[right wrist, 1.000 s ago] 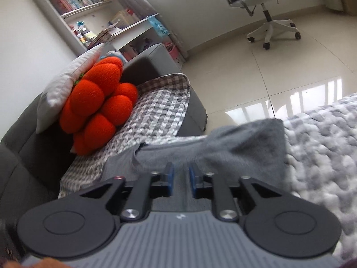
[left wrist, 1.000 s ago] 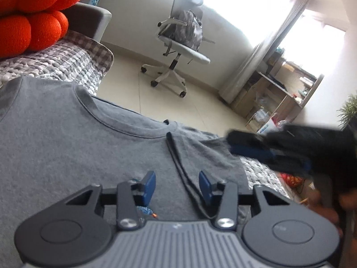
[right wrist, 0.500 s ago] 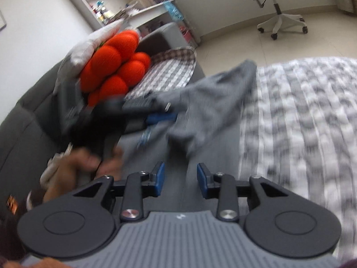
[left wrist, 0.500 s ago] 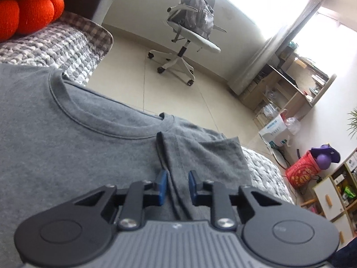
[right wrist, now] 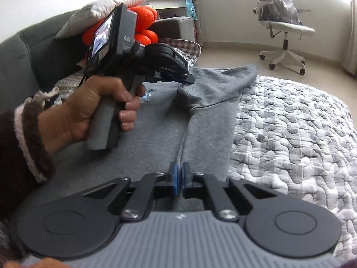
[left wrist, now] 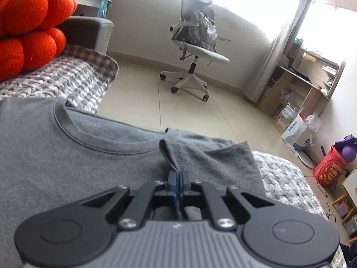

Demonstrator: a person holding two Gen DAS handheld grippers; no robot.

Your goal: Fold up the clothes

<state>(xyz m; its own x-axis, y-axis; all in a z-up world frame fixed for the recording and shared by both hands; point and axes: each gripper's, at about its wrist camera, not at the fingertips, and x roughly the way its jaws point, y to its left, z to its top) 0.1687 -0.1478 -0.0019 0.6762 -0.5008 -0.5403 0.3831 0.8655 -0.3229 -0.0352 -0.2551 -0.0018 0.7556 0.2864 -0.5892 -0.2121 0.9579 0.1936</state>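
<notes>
The left gripper has its blue pads pressed together on a raised ridge of the grey T-shirt, just below the collar on the side where the sleeve lies turned in over the chest. The right gripper is likewise pinched tight on the same ridge further down the body, so that a straight crease runs between the two holds along the length of the shirt. In the right wrist view the person's left hand wraps the handle of the other tool, a dark fuzzy cuff at the wrist. The shirt lies front up on a grey and white quilted cover, with the folded sleeve reaching toward the cover's far edge. Behind it sit an orange knobbly cushion, a grey sofa arm, and across the tiled floor a white office chair. The cloth looks like a light, limp jersey: it will sag between two holds, crease wherever it is pinched, and drag against the textured quilt more than slide. Holds at both ends of the crease, as here, suit it best, since one pinch alone would let the panel droop and skew.
</notes>
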